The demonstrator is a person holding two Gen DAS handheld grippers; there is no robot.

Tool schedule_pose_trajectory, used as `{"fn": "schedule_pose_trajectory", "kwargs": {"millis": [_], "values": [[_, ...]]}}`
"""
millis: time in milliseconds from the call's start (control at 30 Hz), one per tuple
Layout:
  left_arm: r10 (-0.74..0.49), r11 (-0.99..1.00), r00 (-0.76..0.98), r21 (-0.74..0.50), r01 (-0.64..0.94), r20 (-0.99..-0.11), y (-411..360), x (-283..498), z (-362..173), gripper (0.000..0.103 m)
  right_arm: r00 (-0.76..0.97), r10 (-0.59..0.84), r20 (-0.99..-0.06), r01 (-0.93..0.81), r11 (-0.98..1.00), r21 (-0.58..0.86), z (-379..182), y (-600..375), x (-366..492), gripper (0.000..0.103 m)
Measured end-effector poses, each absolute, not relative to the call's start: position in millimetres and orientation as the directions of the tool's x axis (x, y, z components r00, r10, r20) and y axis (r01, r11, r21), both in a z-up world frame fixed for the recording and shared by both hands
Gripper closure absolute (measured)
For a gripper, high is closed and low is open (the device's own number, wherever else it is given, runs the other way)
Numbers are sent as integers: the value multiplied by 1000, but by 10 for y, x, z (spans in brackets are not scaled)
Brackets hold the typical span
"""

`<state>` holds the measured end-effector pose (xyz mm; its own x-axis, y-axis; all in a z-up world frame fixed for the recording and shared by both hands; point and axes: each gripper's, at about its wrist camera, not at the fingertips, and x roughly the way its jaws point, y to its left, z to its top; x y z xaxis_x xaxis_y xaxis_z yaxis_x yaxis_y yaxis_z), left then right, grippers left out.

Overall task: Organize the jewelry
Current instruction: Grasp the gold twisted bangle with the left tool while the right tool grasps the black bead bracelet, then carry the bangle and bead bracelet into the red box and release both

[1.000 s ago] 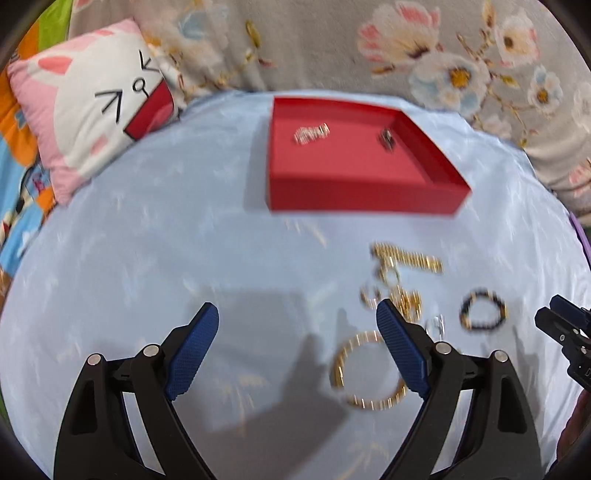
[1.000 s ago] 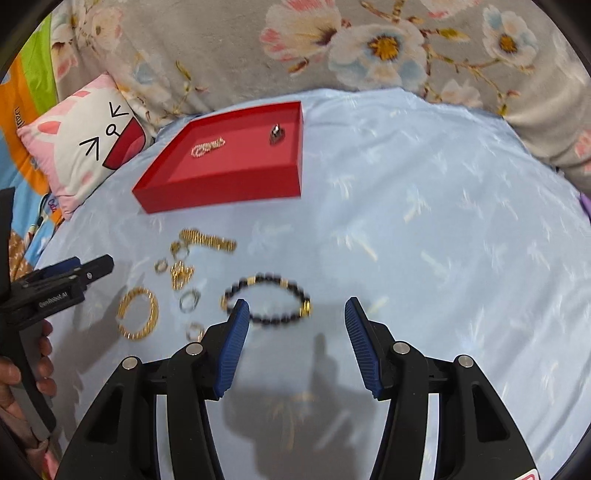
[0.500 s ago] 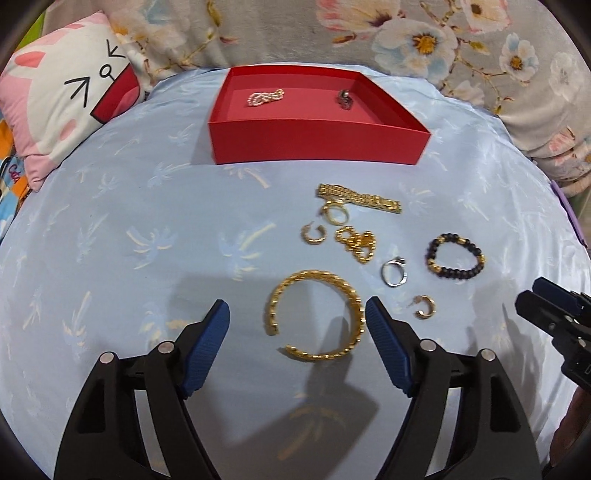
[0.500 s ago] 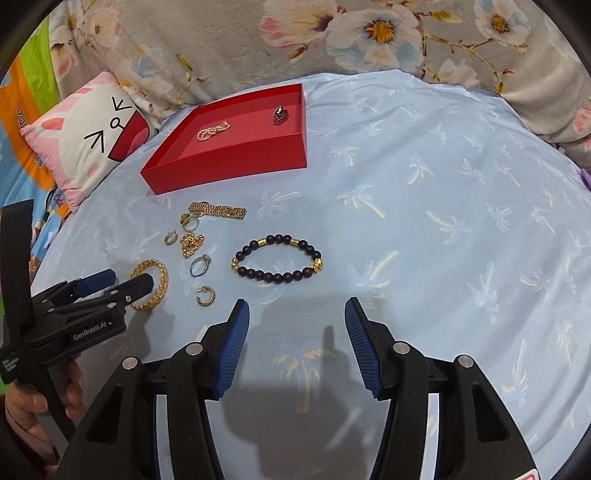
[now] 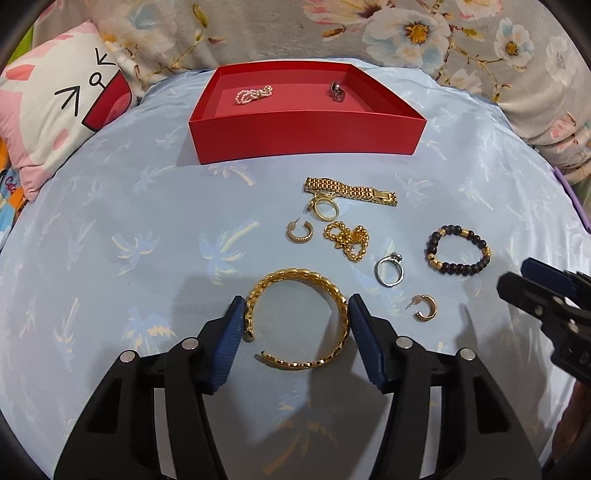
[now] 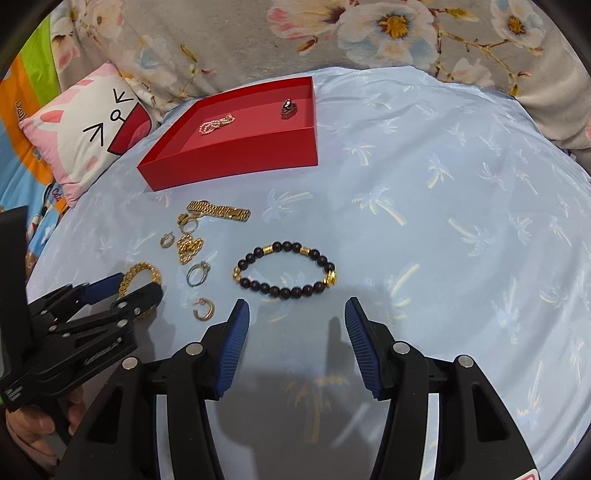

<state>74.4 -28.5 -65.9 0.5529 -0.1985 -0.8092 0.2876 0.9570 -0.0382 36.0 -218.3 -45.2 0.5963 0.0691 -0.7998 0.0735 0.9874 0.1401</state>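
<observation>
A gold braided bangle (image 5: pixel 295 276) lies on the pale blue cloth between the pads of my left gripper (image 5: pixel 297 317). Its jaws are closing, and both blue pads touch the bangle's outer sides. From the right wrist view the left gripper (image 6: pixel 122 291) straddles the bangle (image 6: pixel 142 271) at the left. My right gripper (image 6: pixel 297 317) hangs open just short of a black and gold bead bracelet (image 6: pixel 284 269), with nothing between its pads. A red tray (image 5: pixel 306 136) at the back holds a pearl piece (image 5: pixel 253 95) and a dark ring (image 5: pixel 335 90).
Loose on the cloth lie a gold watch-band bracelet (image 5: pixel 351 191), a gold ring (image 5: pixel 325 208), two hoop earrings (image 5: pixel 300 232), a gold chain (image 5: pixel 347 240) and a silver ring (image 5: pixel 388 268). A cat-face cushion (image 5: pixel 55 110) sits back left, floral bedding (image 5: pixel 406 33) behind.
My left gripper moved forward and down over the bangle and its jaws narrowed until the pads reached the bangle's sides. The right gripper stayed where it was, open.
</observation>
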Motion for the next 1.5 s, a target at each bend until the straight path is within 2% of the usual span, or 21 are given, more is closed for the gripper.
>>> {"fn": "schedule_pose_trajectory", "kwargs": {"millis": [200, 367, 633, 833, 1100, 1267, 1500], "values": [[-207, 958, 555, -52, 281, -806, -223, 756, -620, 48, 599, 53, -799, 86, 988, 131, -487, -2275, 608, 57], [-211, 960, 562, -62, 272, -800, -180, 768, -566, 48, 574, 48, -817, 84, 990, 117, -604, -2307, 760, 76], [-217, 962, 560, -76, 264, -800, -143, 772, -546, 48, 573, 45, -819, 85, 990, 114, -652, -2346, 772, 96], [-245, 959, 558, -115, 259, -792, -87, 800, -442, 48, 606, 69, -793, 83, 985, 150, -433, -2360, 698, 96], [-259, 960, 606, -130, 249, -752, 58, 1040, -56, 48, 711, 93, -697, 8, 990, 140, 316, -2246, 794, 96], [-266, 958, 657, -117, 262, -706, 61, 1458, 257, 48, 749, 141, -647, -37, 984, 172, 681, -2217, 1224, 96], [-230, 963, 701, -55, 263, -675, -119, 2250, 360, 48, 747, 193, -636, -66, 974, 218, 715, -2079, 2091, 96]]}}
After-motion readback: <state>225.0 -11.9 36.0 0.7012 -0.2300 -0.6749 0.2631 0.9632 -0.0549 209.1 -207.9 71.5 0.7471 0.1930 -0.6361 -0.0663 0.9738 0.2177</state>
